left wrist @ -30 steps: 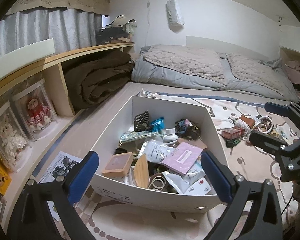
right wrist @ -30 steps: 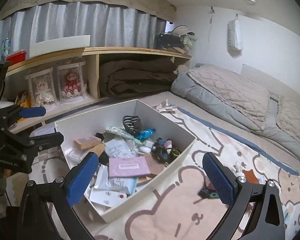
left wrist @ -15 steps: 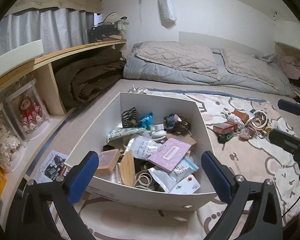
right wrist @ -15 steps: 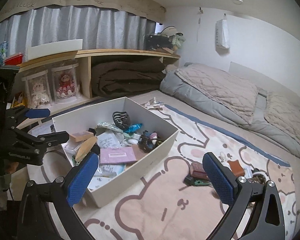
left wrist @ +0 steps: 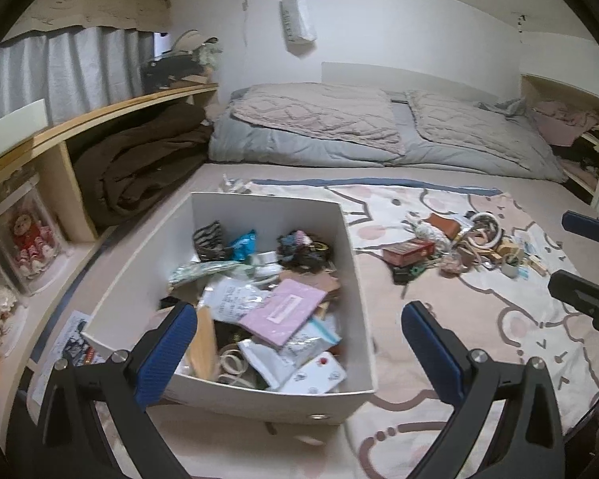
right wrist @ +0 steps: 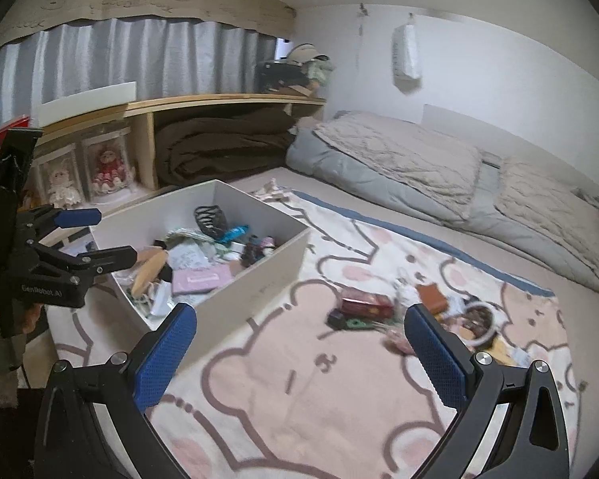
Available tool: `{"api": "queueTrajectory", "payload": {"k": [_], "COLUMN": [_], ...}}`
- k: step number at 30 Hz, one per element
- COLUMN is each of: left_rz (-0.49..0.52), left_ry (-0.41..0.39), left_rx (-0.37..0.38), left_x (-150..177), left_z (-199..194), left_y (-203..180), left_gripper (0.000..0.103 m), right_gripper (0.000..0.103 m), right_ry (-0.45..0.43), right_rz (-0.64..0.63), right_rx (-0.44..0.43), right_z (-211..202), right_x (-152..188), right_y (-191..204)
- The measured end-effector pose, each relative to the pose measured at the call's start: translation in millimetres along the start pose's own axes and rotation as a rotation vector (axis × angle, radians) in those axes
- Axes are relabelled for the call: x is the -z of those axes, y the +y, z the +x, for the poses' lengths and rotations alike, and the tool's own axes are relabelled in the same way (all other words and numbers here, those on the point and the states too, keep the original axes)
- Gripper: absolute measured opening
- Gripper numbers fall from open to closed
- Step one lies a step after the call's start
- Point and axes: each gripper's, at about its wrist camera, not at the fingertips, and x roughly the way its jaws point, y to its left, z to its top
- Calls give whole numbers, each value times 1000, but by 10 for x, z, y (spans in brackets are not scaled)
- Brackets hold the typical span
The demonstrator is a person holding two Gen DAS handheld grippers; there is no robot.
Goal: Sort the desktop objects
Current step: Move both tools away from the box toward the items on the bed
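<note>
A white box (left wrist: 235, 393) (right wrist: 259, 279) full of small items stands on a bear-print blanket (right wrist: 299, 383). A pink card (left wrist: 281, 311) lies on top of its contents. To its right a loose pile lies on the blanket: a red box (left wrist: 407, 251) (right wrist: 365, 303), a white ring (left wrist: 487, 229) (right wrist: 479, 327) and several small bits. My left gripper (left wrist: 299, 351) hovers open over the near end of the white box, holding nothing. My right gripper (right wrist: 299, 351) hangs open and empty above the blanket, between the white box and the pile.
A wooden shelf (left wrist: 100, 119) along the left holds a brown blanket (left wrist: 139, 171) and boxed dolls (left wrist: 32, 239). Grey bedding (left wrist: 379, 131) lies at the back. Papers (left wrist: 72, 343) lie left of the white box.
Both grippers have swung to the right. The right one has left the white box and now faces the loose pile. Both stay open.
</note>
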Motion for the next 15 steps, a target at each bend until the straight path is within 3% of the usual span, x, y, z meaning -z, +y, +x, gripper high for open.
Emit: {"api": "queueTrajectory", "payload": {"k": [15], "left_rz": [53], "left_ry": [31], "left_rx": [69], "left_x": [-3], "left_z": [116], "left_y": [-459], "left_gripper": [103], "right_gripper": [103], "right_ry": [47], "right_rz": [124], "right_rx": [144], "right_z": [-426], "right_x": [458], "right_y": [-625]}}
